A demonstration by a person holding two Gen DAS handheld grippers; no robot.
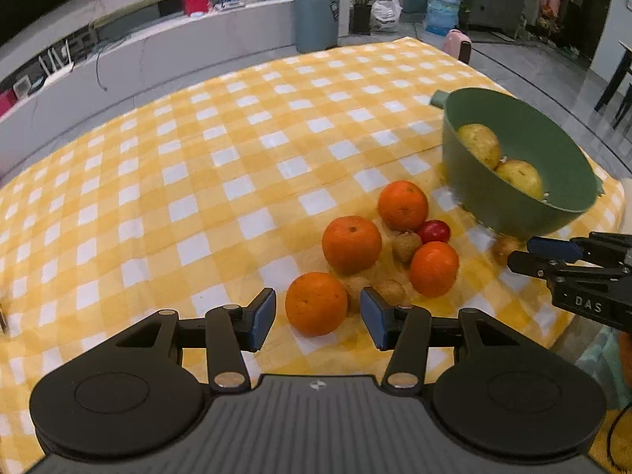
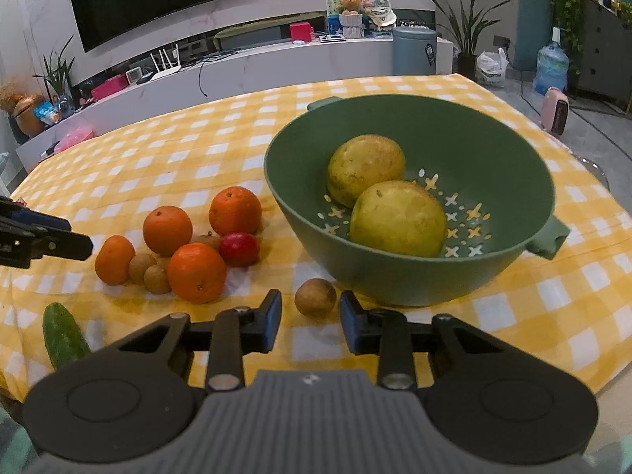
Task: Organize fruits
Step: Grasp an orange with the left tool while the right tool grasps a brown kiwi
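A green colander bowl [image 2: 414, 276] holds two yellow-green pears [image 2: 399, 219] on the yellow checked cloth. Several oranges [image 2: 196, 272], small brown longans [image 2: 157, 279] and a red plum [image 2: 239, 249] lie in a pile left of the bowl. My left gripper [image 1: 318, 314] is open with its pads either side of the nearest orange [image 1: 316, 303], not touching it. My right gripper [image 2: 310, 318] is open, with a lone brown longan [image 2: 315, 297] just ahead between its fingertips, in front of the bowl. The left gripper's fingers [image 2: 59, 243] show in the right wrist view.
A green cucumber [image 2: 63, 335] lies at the table's near left edge. The checked tablecloth [image 1: 197, 166] stretches away behind the fruit. A grey bin [image 2: 414, 50], a water jug [image 2: 551, 67] and a TV counter [image 2: 237, 63] stand beyond the table.
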